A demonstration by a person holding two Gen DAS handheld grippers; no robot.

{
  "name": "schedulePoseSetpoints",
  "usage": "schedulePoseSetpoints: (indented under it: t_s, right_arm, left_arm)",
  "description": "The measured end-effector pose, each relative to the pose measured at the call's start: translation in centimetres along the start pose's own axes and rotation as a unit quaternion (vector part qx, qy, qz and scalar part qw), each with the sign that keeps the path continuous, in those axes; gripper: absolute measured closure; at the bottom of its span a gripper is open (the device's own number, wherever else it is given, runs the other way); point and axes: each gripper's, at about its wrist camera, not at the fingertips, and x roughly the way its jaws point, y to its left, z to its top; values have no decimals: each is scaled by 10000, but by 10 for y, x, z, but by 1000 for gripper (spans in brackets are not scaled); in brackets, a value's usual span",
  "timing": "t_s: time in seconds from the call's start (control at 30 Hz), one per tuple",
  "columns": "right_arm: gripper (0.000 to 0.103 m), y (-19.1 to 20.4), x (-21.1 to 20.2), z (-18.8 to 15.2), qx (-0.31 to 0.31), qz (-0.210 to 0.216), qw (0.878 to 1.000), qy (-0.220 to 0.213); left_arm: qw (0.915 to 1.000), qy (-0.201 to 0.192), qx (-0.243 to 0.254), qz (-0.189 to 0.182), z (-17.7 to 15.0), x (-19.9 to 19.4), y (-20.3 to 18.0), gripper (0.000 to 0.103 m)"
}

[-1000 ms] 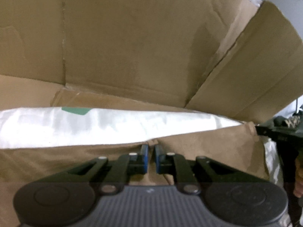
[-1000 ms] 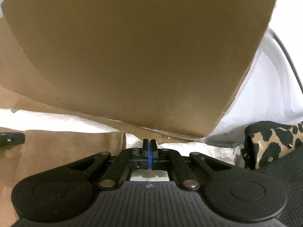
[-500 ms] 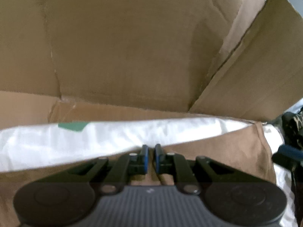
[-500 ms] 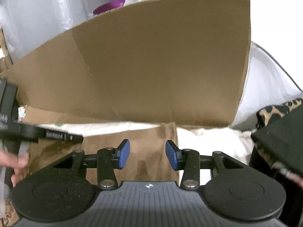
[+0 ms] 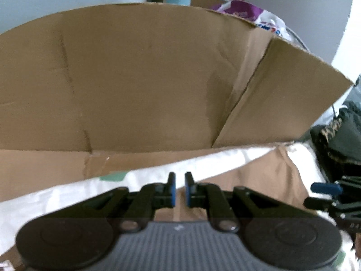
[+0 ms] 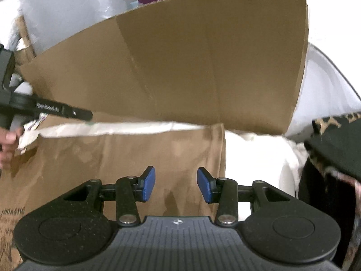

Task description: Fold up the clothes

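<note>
A tan-brown garment [image 6: 135, 158] lies flat on a white sheet in front of a cardboard box; the left wrist view shows its far corner [image 5: 270, 174]. My right gripper [image 6: 176, 174] hovers over the garment's right part, open, with only cloth below and nothing between the blue pads. My left gripper [image 5: 179, 180] is shut down to a narrow slit, with no cloth seen pinched in it. The right wrist view shows the left gripper [image 6: 85, 114] side-on above the garment's far left edge, apart from it. My right gripper [image 5: 325, 188] shows at the right edge of the left wrist view.
A big open cardboard box [image 6: 203, 56] stands right behind the garment. The white sheet [image 6: 259, 153] spreads to the right. A pile of black and leopard-print clothes [image 6: 334, 140] sits at the far right. A hand [image 6: 6, 140] holds the left gripper's handle.
My right gripper has opened, let go of the brown garment and drawn back. My left gripper has risen, still shut, so the box's top rim now shows.
</note>
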Motion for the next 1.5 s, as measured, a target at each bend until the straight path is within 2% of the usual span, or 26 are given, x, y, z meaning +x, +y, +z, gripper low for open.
schedulePoseSetpoints:
  t_s: [0.1, 0.2, 0.37, 0.5, 0.67, 0.77, 1.0, 1.17, 1.27, 1.5]
  right_arm:
    - [58, -1, -1, -8, -94, -191, 9997, 80]
    - [68, -4, 2, -9, -52, -381, 9992, 133]
    - [69, 6, 5, -12, -291, -108, 9993, 184]
    - [70, 7, 15, -24, -535, -325, 9968, 495]
    - [77, -3, 11, -33, -590, -680, 9941, 599]
    - [76, -10, 5, -37, -530, -919, 9928, 563]
    - [75, -11, -13, -32, -323, -868, 9953, 294]
    - [74, -1, -22, -26, -292, -539, 9980, 139]
    - [74, 8, -20, -25, -336, -405, 9985, 176]
    - [73, 16, -6, -35, -375, -307, 9977, 470]
  left_arm:
    - [9999, 123, 35, 24, -6, -1, 4, 94]
    - [9998, 189, -29, -9, -13, 6, 6, 94]
    - [9992, 361, -145, 73, -23, 32, 8, 94]
    - [9982, 380, -407, 201, -28, 44, 10, 94]
    - [9983, 278, -490, 162, -21, 36, 11, 94]
    - [9992, 151, -374, 35, -13, 15, 14, 94]
    - [9994, 16, -303, 136, 0, -41, 51, 94]
    - [9989, 121, -259, 366, 1, -69, 77, 94]
    - [9982, 273, -307, 433, -7, -69, 84, 94]
    - [9942, 751, -390, 660, -34, -40, 90, 94]
